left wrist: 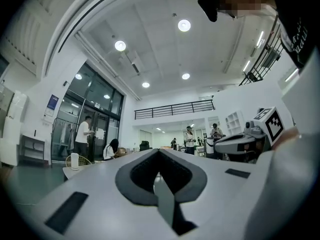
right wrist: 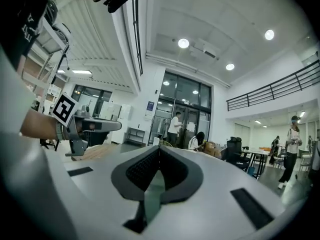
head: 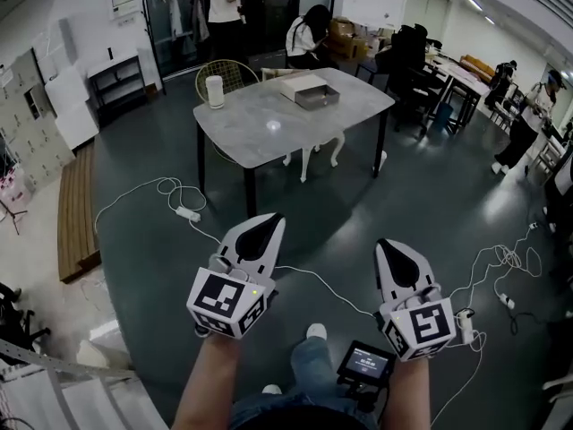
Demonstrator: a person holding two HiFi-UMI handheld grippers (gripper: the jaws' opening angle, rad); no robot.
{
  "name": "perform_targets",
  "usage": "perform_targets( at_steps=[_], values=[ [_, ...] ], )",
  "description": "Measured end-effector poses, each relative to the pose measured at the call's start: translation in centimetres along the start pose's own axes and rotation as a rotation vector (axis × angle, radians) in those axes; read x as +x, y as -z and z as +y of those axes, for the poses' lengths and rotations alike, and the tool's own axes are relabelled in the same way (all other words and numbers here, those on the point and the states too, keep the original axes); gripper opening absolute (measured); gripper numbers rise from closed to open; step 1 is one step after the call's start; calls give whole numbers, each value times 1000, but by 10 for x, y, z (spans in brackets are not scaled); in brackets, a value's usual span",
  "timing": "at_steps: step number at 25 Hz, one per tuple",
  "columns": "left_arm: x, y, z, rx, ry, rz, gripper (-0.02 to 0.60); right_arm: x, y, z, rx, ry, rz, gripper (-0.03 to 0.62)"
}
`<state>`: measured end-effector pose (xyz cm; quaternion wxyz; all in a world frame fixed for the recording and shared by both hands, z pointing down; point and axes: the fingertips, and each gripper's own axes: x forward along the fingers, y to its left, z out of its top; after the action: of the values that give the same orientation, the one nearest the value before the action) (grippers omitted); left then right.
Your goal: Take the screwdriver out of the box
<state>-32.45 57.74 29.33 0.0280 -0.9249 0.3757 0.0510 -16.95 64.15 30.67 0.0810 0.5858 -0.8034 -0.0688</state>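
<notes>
Left tool [head: 271, 219]: jaws closed together at the tips, nothing between them. It is held about level and points forward, away from the body.

Right tool [head: 387, 244]: jaws likewise together and empty. It is level, beside the left tool and apart from it.

Left forearm [head: 208, 382] and right forearm [head: 409, 394] reach up from the lower edge, bare.

The hands sit mostly under the marker cubes [head: 228, 301], so finger placement cannot be confirmed.

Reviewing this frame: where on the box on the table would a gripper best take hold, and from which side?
Probably the top edge of its near wall, from above on the camera's side. The box lies low and flat on the table, seemingly too wide to span, so a thin wall suits. The left gripper and right gripper are shut and far off.
</notes>
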Motion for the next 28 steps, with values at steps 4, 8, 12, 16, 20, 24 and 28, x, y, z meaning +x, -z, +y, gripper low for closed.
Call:
perform_targets(
  at_steps=[4,8,12,16,20,24,28],
  values=[
    [66,9,26,-1,-27,5,12,57,10,-46,-2,-22,-2,25],
    [145,12,47,26,-40,2,12,117,13,-109,-4,-38,-25,25],
    [214,15,64,36,-58,-9,12,167,16,-165,-1,-47,-41,25],
    [260,24,77,43,-68,-2,12,205,22,-201,5,-57,-51,25],
    [291,33,93,35,-81,9,12,232,38,-221,-5,-77,-20,25],
    [323,39,113,38,-86,17,12,262,50,-239,9,-79,-9,25],
    [366,59,137,32,-63,36,12,299,66,-263,14,-63,6,25]
  ],
)
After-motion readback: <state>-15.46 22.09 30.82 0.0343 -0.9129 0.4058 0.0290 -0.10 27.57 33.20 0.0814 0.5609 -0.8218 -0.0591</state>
